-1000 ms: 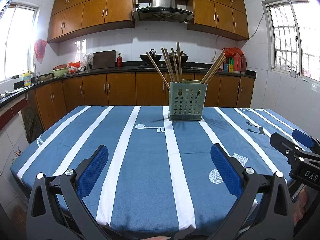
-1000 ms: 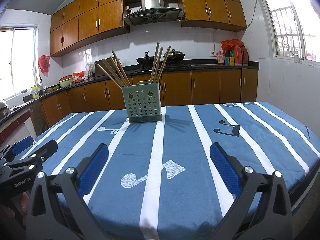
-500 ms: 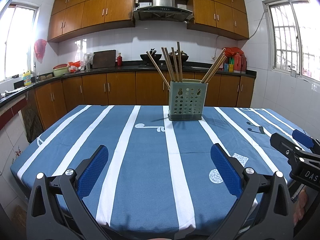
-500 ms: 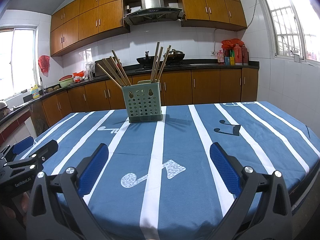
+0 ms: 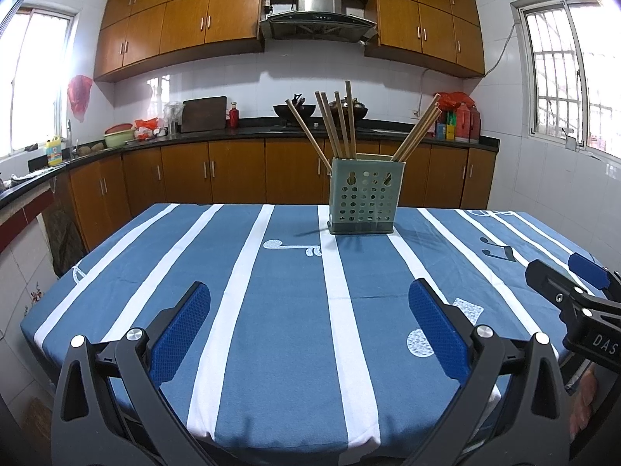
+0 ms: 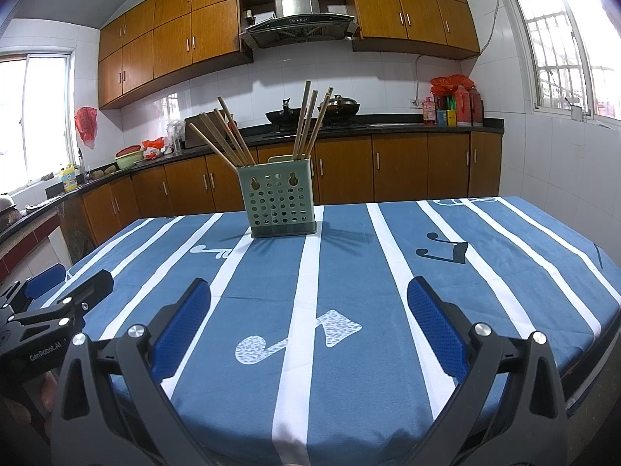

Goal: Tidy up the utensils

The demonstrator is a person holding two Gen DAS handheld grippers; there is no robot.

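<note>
A green perforated utensil holder (image 5: 365, 196) stands upright near the far middle of the table; it also shows in the right wrist view (image 6: 280, 202). Several wooden chopsticks (image 5: 337, 124) (image 6: 306, 122) stand in it, leaning left and right. My left gripper (image 5: 308, 303) is open and empty, low over the near table edge, well short of the holder. My right gripper (image 6: 308, 299) is open and empty too, to the right of the left one. Each gripper appears at the edge of the other's view, the right gripper (image 5: 574, 291) and the left gripper (image 6: 58, 291).
The table wears a blue cloth with white stripes and music notes (image 5: 295, 291) (image 6: 349, 272). Behind it runs a dark kitchen counter (image 5: 240, 130) with a wok, bottles and a cutting board, over wooden cabinets. Tiled walls and windows stand on both sides.
</note>
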